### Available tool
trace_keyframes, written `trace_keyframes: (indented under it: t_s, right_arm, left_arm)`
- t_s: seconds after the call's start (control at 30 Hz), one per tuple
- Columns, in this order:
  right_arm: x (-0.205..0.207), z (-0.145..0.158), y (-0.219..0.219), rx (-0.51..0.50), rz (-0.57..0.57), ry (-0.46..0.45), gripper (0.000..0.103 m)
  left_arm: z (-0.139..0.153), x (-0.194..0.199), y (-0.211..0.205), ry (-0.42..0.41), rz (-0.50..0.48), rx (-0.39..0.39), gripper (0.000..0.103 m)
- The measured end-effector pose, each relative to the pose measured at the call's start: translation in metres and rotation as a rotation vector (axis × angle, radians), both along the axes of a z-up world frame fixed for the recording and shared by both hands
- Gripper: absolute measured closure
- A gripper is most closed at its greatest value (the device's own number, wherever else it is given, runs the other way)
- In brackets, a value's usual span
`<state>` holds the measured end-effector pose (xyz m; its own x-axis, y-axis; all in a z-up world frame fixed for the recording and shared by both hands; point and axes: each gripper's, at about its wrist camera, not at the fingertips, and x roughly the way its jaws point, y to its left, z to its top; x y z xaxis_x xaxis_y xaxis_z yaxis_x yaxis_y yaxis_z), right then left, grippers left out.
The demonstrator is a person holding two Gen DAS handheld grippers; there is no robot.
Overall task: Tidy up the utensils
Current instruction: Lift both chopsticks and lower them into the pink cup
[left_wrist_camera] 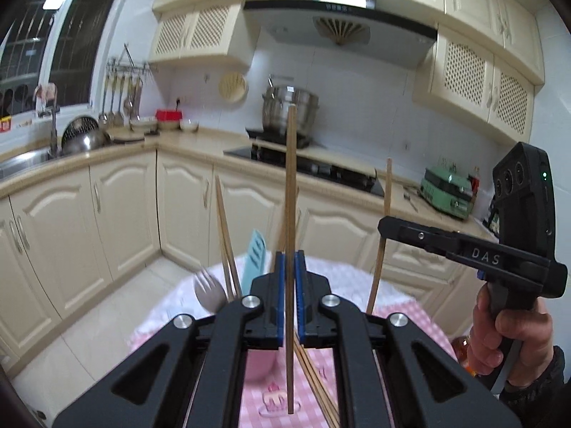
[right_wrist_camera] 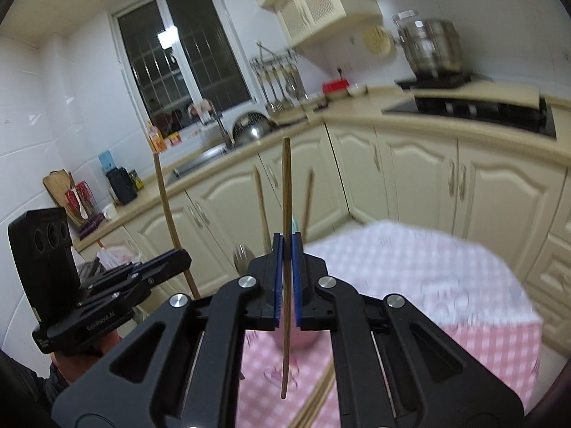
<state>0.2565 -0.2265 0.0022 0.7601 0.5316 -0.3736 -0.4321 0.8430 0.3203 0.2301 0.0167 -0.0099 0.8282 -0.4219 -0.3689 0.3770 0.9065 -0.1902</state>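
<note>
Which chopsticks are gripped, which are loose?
Two are gripped, both upright: one in the left gripper, one in the right gripper. The other chopsticks lean ungripped, beside a fork.

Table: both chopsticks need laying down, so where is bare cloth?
The checked tablecloth lies open right of the right hand-held gripper. Crowded beneath both grippers: pink cup, loose chopsticks, fork.

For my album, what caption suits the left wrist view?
Left tongs pinching an upright chopstick above a pink checked table.
</note>
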Motion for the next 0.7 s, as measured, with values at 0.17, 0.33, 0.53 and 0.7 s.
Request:
trace_keyframes:
  t_s: [0.17, 0.33, 0.53, 0.7]
  right_arm:
    - [0.019, 0.028, 0.012, 0.004, -0.002, -0.069, 0.098]
    - [0.035, 0.038, 0.023, 0.004, 0.003, -0.091, 0.098]
    - [0.049, 0.040, 0.036, -0.011, -0.003, -0.107, 0.098]
    - [0.060, 0.026, 0.044, -0.029, -0.005, -0.083, 0.098]
  left_arm:
    - [0.036, 0.013, 0.011, -0.075, 0.038, -0.026, 0.098]
    - [0.051, 0.030, 0.014, -0.098, 0.060, -0.054, 0.098]
    - [0.049, 0.048, 0.005, -0.095, 0.074, -0.040, 0.098]
    - [0.036, 0.057, -0.003, -0.082, 0.084, -0.019, 0.098]
